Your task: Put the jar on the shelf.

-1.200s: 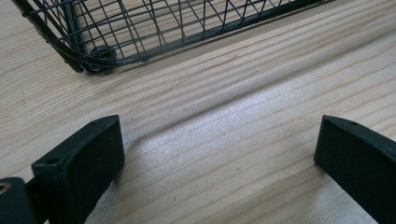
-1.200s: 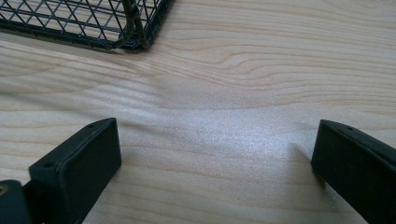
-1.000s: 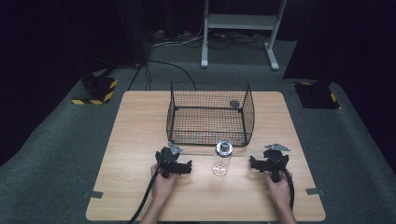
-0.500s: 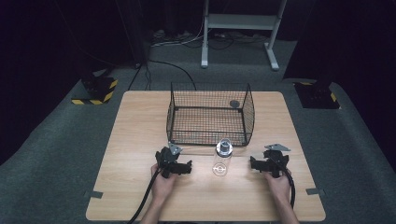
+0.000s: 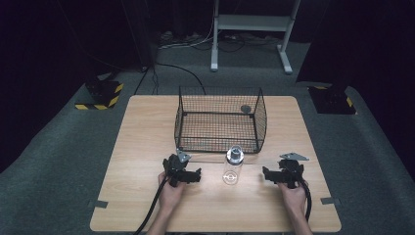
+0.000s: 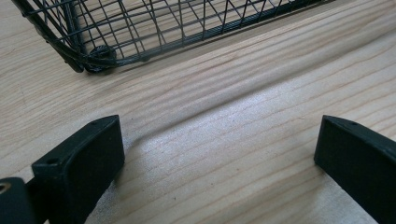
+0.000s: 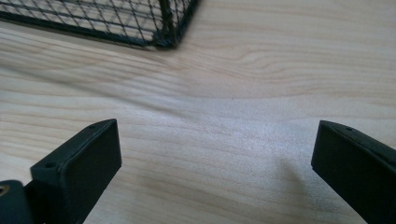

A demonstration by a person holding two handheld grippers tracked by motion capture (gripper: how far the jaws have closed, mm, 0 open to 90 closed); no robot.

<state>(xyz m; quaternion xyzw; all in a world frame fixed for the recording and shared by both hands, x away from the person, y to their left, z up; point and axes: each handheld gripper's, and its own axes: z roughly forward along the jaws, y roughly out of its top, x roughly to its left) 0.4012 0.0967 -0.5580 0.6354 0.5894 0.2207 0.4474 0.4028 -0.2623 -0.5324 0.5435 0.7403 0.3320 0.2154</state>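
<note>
A clear plastic bottle (image 5: pixel 233 166) with a grey cap stands upright on the wooden table (image 5: pixel 147 132), just in front of a black wire basket (image 5: pixel 220 122). My left gripper (image 5: pixel 188 175) rests on the table left of the bottle, held by a hand, jaws wide apart over bare wood (image 6: pixel 219 154). My right gripper (image 5: pixel 274 174) rests right of the bottle, also held by a hand, and it too is open with nothing between its jaws (image 7: pixel 215 154). The basket's near left corner (image 6: pixel 93 56) lies ahead in the left gripper view, its near right corner (image 7: pixel 163 28) in the right gripper view.
A small dark round object (image 5: pixel 245 108) lies inside the basket at its back right. Beyond the table, a yellow-and-black striped block (image 5: pixel 100 93) sits on the carpet at left and a white desk frame (image 5: pixel 249 29) stands at the back.
</note>
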